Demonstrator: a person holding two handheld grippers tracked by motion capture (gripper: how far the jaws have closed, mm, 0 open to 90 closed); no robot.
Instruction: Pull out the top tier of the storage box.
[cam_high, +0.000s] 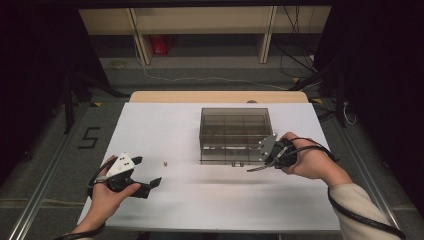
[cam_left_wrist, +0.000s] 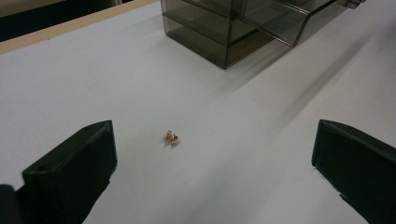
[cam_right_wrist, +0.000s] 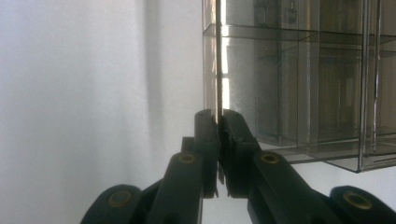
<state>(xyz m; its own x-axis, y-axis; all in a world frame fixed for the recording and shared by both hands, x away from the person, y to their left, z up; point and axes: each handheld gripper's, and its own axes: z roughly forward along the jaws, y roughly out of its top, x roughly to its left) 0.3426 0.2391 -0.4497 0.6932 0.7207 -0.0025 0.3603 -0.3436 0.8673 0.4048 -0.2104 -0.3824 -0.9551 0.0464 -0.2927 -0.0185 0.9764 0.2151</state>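
In the high view, the smoky plastic box is seen mid-tabletop, its near right corner met by the right tool, while the left tool is held apart, near a small gold piece. In the left gripper view, the left tool is seen released, jaws wide, the piece lying between and ahead of them. In the right gripper view, the right tool is seen clenched on a thin wall edge of the box, which is judged light, stiff, slick and crackable, so it is best taken at that edge.
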